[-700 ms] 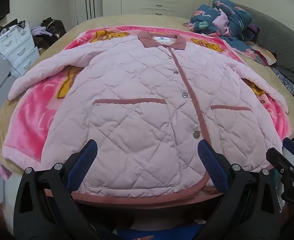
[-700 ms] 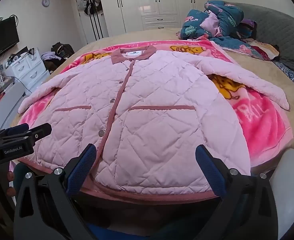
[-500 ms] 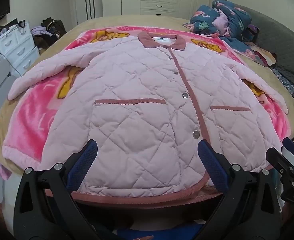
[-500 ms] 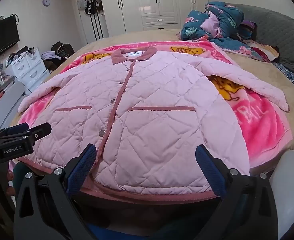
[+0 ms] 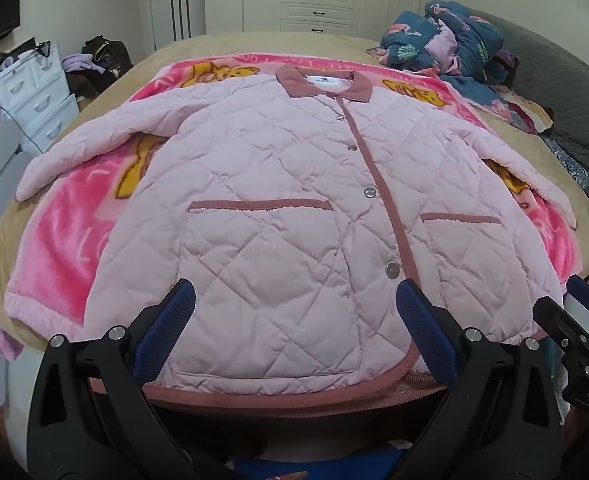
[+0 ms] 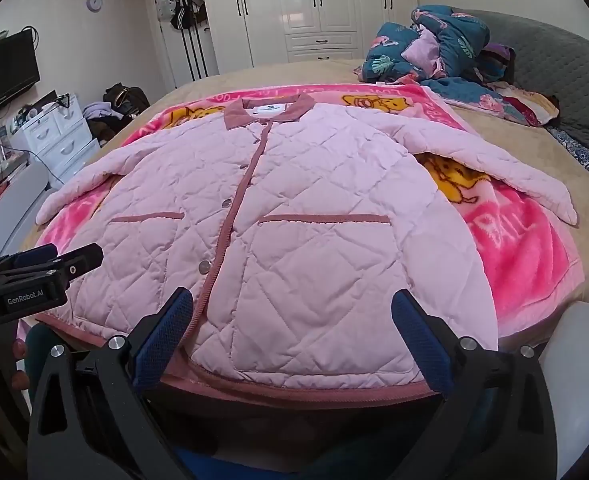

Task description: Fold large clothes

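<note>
Zero folds done as far as I can see. The jacket [image 5: 278, 216] lies flat, front up and buttoned, on the pink blanket [image 5: 66, 248] across the bed [image 5: 254, 42], collar [image 5: 322, 84] at the far end and hem [image 5: 294, 394] at the near edge, right in front of me. Both sleeves are spread out to the sides: one sleeve [image 5: 94, 136] on the left, the other sleeve [image 6: 506, 164] on the right. So everything is left, I'd say: sleeves in, sides over, then hem up toward the collar.

My left gripper [image 5: 294, 336] is spread wide, holding nothing. Its fingers [image 5: 164, 340] hang just at the hem over the jacket's left half; from this view I can't tell whether the pads touch the fabric or hover over it. My right gripper [image 6: 292, 338] is the same: released, wide, empty, fingers [image 6: 420, 342] at the hem over the right half, contact unclear. Each one shows at the edge of the other's view, side by side, near but apart.

Next step is probably grabbing a hem corner or reaching for a sleeve; the quilted padding looks bulky, so it may spring back.
</note>
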`<act>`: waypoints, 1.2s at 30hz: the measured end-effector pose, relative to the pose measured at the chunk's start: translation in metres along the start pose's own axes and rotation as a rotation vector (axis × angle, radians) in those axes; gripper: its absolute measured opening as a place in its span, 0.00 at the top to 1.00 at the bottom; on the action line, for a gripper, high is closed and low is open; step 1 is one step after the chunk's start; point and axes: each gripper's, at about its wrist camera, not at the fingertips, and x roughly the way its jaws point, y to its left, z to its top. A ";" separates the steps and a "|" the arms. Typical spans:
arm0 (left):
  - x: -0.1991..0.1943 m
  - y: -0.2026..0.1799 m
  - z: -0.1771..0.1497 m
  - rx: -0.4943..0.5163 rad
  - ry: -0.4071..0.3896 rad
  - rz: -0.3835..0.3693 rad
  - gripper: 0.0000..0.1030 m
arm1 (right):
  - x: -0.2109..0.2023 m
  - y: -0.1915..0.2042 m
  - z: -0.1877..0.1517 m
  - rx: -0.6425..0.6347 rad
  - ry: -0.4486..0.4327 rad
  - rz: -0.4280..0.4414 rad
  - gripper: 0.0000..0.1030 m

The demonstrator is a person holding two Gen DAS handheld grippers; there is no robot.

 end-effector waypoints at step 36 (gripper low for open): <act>0.002 -0.001 -0.001 0.000 0.005 -0.005 0.08 | 0.000 0.001 0.000 -0.008 0.006 -0.001 0.04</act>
